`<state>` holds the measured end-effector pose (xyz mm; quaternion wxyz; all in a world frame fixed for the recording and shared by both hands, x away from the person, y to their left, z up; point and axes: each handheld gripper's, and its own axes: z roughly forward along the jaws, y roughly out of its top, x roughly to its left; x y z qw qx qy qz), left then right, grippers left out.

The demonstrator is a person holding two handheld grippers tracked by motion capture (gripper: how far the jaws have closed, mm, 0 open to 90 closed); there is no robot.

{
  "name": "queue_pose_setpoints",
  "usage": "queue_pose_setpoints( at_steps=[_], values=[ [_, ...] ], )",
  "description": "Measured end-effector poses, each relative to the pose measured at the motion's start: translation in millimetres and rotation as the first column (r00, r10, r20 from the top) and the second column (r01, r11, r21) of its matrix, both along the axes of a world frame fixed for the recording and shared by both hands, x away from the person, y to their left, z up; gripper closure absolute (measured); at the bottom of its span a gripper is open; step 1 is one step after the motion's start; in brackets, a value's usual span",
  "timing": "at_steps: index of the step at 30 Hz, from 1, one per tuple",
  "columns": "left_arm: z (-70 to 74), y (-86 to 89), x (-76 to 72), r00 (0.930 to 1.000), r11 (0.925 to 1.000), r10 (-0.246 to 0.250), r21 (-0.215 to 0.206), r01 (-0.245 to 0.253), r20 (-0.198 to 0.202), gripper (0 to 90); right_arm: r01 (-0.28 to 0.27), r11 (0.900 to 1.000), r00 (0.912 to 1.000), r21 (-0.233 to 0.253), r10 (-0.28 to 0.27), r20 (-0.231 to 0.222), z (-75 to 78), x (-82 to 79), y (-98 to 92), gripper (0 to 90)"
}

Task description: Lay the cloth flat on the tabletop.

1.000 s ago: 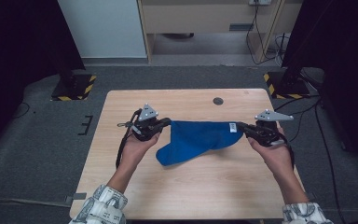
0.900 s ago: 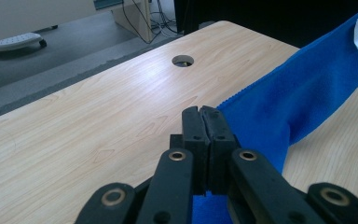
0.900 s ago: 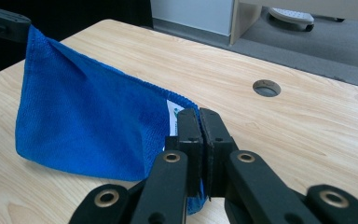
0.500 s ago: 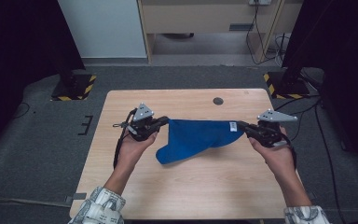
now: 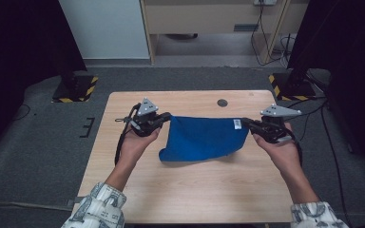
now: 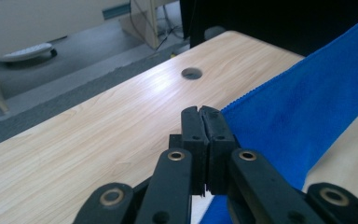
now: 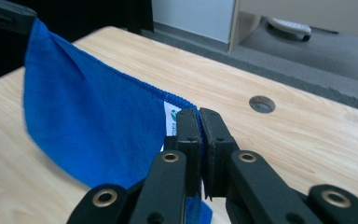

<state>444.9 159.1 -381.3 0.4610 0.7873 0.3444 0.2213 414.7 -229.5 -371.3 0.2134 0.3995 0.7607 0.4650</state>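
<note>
Here, both grippers clamp the cloth (image 5: 204,137): left gripper (image 5: 164,118) and right gripper (image 5: 245,124) on opposite top corners; pinched corners hidden between closed jaws; label (image 5: 237,124) unreadable.

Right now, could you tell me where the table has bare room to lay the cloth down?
The table is bare across its near half, between the two forearms. A narrower bare strip runs along the far edge, around the cable hole. The middle is taken: the blue cloth hangs stretched between the left gripper and the right gripper.
</note>
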Motion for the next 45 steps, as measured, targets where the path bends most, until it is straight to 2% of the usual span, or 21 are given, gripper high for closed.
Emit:
queue_pose_setpoints(
  at_steps=[1, 2, 4, 6, 7, 8, 12, 19, 22, 27, 30, 32, 33, 35, 36, 37, 38, 39, 41, 42, 45],
  values=[
    [0.0, 0.0, 0.0, 1.0000, 1.0000, 0.000, 0.000, 0.000, 0.000, 88.2, 0.000, 1.000, 1.0000, 0.000, 0.000, 0.000, 0.0, 0.0, 0.0, 87.1],
    [-7.8, 0.1, 9.2, 0.9997, 0.9998, 0.016, 0.008, -0.016, -0.020, 88.2, 0.002, 1.000, 1.0000, 0.003, -0.002, -0.008, -12.8, 12.6, -0.3, 87.1],
    [-11.9, 0.2, 13.7, 0.9992, 0.9996, 0.027, 0.004, -0.026, -0.031, 88.2, 0.004, 1.000, 0.9999, 0.008, -0.004, -0.015, -17.3, 16.9, -0.5, 87.1],
    [-23.1, -0.2, 25.6, 0.9975, 0.9990, 0.045, 0.008, -0.045, -0.053, 88.2, 0.015, 1.000, 0.9992, 0.012, -0.015, -0.038, -34.4, 32.9, 1.3, 87.5],
    [-23.1, -0.2, 25.6, 0.9975, 0.9990, 0.045, 0.008, -0.045, -0.053, 88.1, 0.015, 1.000, 0.9992, 0.012, -0.015, -0.038, -34.4, 32.9, 1.3, 87.5],
    [-30.3, -1.1, 32.8, 0.9965, 0.9984, 0.053, 0.022, -0.052, -0.065, 88.1, 0.020, 1.000, 0.9983, 0.005, -0.020, -0.055, -44.3, 42.7, 3.8, 87.6],
    [-44.3, -1.5, 46.1, 0.9926, 0.9968, 0.076, 0.033, -0.073, -0.095, 88.1, 0.039, 0.999, 0.9949, -0.007, -0.040, -0.093, -63.1, 60.7, 8.5, 87.6],
    [-63.5, -3.8, 61.4, 0.9872, 0.9941, 0.103, 0.047, -0.098, -0.121, 88.0, 0.067, 0.998, 0.9902, -0.018, -0.069, -0.121, -86.3, 78.1, 15.9, 87.8],
    [-74.3, -4.7, 69.7, 0.9825, 0.9930, 0.116, 0.041, -0.111, -0.146, 88.0, 0.093, 0.996, 0.9840, -0.014, -0.094, -0.152, -100.9, 88.0, 20.8, 87.8],
    [-83.8, -7.6, 75.5, 0.9805, 0.9924, 0.113, 0.065, -0.104, -0.160, 87.6, 0.116, 0.993, 0.9763, -0.020, -0.118, -0.181, -112.6, 98.5, 24.4, 87.7],
    [-90.6, -8.3, 84.2, 0.9749, 0.9902, 0.135, 0.060, -0.126, -0.177, 87.6, 0.127, 0.991, 0.9723, -0.032, -0.130, -0.194, -118.3, 105.1, 24.0, 87.4],
    [-95.2, -9.8, 88.4, 0.9727, 0.9895, 0.140, 0.059, -0.132, -0.185, 86.5, 0.136, 0.990, 0.9687, -0.039, -0.141, -0.204, -121.9, 110.1, 23.1, 82.1],
    [-95.2, -9.8, 88.4, 0.9727, 0.9895, 0.140, 0.059, -0.132, -0.185, 83.4, 0.147, 0.988, 0.9661, -0.038, -0.151, -0.209, -123.6, 112.4, 23.4, 79.2],
    [-101.8, -11.9, 93.0, 0.9673, 0.9833, 0.179, 0.065, -0.170, -0.179, 67.0, 0.142, 0.989, 0.9681, -0.050, -0.150, -0.201, -125.3, 115.6, 24.0, 71.7],
    [-101.8, -11.9, 93.0, 0.9673, 0.9833, 0.179, 0.065, -0.170, -0.179, 59.0, 0.142, 0.989, 0.9681, -0.050, -0.150, -0.201, -125.3, 115.6, 24.0, 71.7],
    [-103.2, -11.7, 94.5, 0.9639, 0.9810, 0.193, 0.051, -0.187, -0.183, 59.0, 0.145, 0.988, 0.9692, -0.048, -0.152, -0.194, -125.0, 116.6, 24.9, 64.7],
    [-103.4, -11.0, 95.9, 0.9624, 0.9800, 0.199, 0.035, -0.196, -0.185, 45.1, 0.169, 0.984, 0.9697, -0.049, -0.175, -0.170, -122.8, 118.1, 26.3, 46.2],
    [-102.6, -10.2, 96.0, 0.9623, 0.9788, 0.205, 0.033, -0.202, -0.179, 40.0, 0.182, 0.982, 0.9688, -0.052, -0.188, -0.161, -121.9, 118.2, 26.8, 39.1],
    [-101.2, -9.3, 95.8, 0.9622, 0.9780, 0.208, 0.030, -0.206, -0.175, 32.7, 0.189, 0.980, 0.9681, -0.057, -0.196, -0.156, -120.6, 118.5, 27.1, 34.3],
    [-96.7, -7.0, 94.2, 0.9624, 0.9764, 0.216, 0.024, -0.214, -0.165, 29.4, 0.194, 0.979, 0.9701, -0.061, -0.201, -0.137, -115.8, 117.0, 27.1, 28.1],
    [-87.8, -2.9, 88.9, 0.9656, 0.9786, 0.206, 0.021, -0.205, -0.159, 22.0, 0.187, 0.981, 0.9736, -0.049, -0.192, -0.123, -109.8, 113.3, 26.9, 22.6]
  ],
)
